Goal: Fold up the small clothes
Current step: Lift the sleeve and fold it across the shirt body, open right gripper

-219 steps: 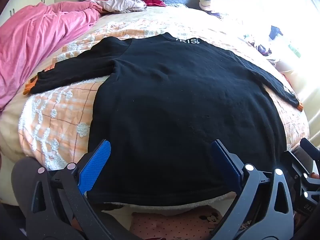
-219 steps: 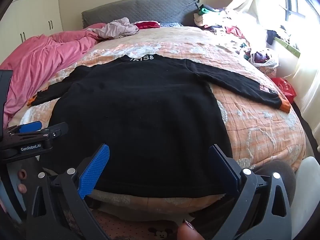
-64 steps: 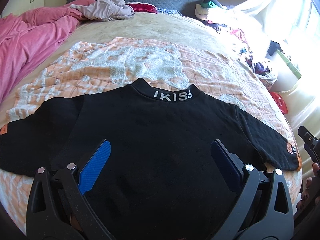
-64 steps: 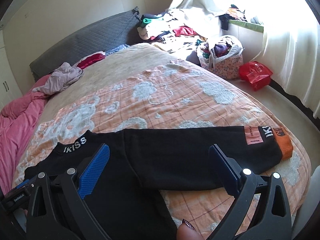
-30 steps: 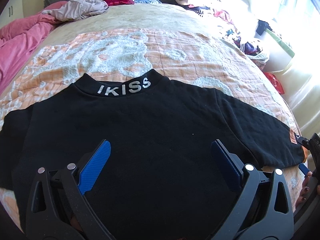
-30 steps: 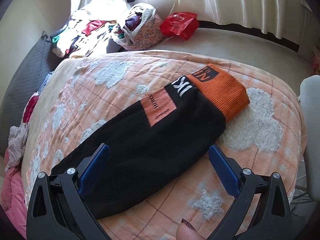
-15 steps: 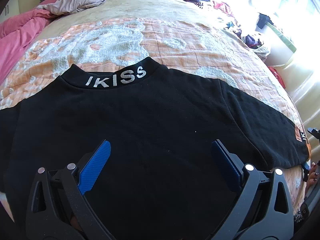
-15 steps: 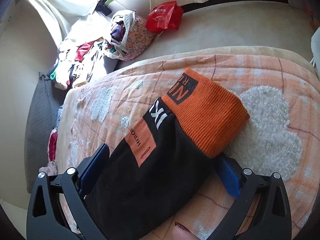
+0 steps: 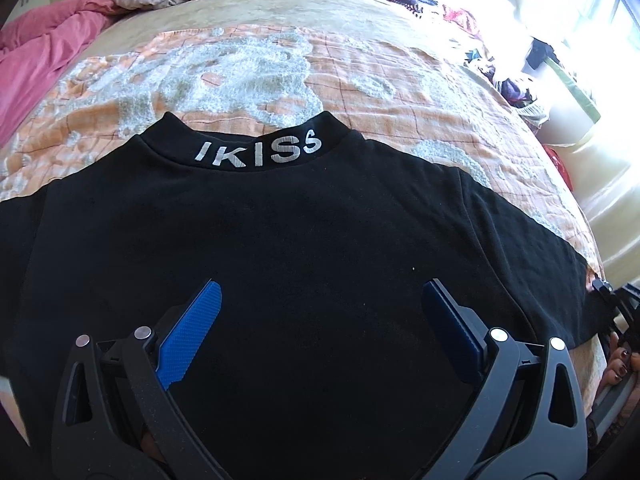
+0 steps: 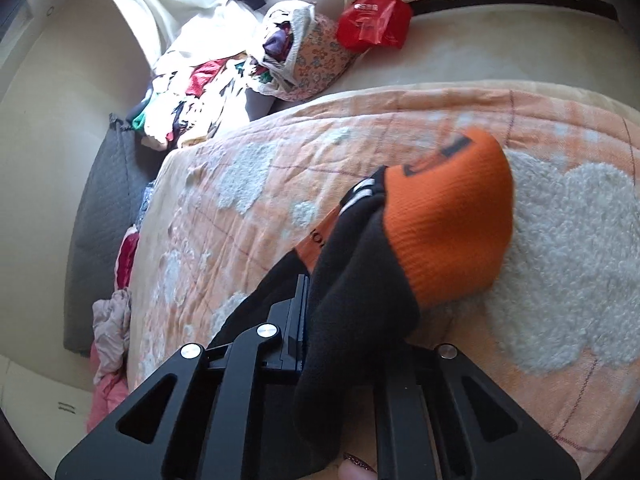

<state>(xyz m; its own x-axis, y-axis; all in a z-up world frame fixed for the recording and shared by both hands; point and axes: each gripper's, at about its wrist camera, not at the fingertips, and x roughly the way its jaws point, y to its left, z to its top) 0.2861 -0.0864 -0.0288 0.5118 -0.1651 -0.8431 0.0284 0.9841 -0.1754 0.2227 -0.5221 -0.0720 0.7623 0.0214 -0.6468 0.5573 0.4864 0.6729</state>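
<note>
1. Right gripper [image 10: 308,320] is clamped on the end of the sweater's sleeve [image 10: 360,300], its jaws having just closed with the black cloth bunched between them; the orange cuff [image 10: 448,220] sticks out past the fingertips, blurred and seemingly lifted a little off the blanket [image 10: 560,260].
2. Left gripper [image 9: 320,332] stands wide, nothing between its blue pads [image 9: 192,328]; it hovers over the chest of the black sweater [image 9: 280,240] and does not appear to press on it.
3. That sweater lies flat on the bed, collar [image 9: 260,152] away from the left gripper, body spread beneath it (the lettering on the collar reads right way up from here).
4. In the left wrist view the held sleeve runs out from the shoulder toward the right edge of the bed, and the right gripper [image 9: 612,308] shows just at its end, with painted fingernails beside it.
5. What the next move likely turns on: the sleeve's long axis points from the cuff back toward the sweater's body, so the body lies behind and to the left of the right gripper. I judge that this gripper, already on the cuff, is the one to carry it across the chest.
6. Left gripper is the nearer one to the torso and could pin it while the sleeve comes over.
</note>
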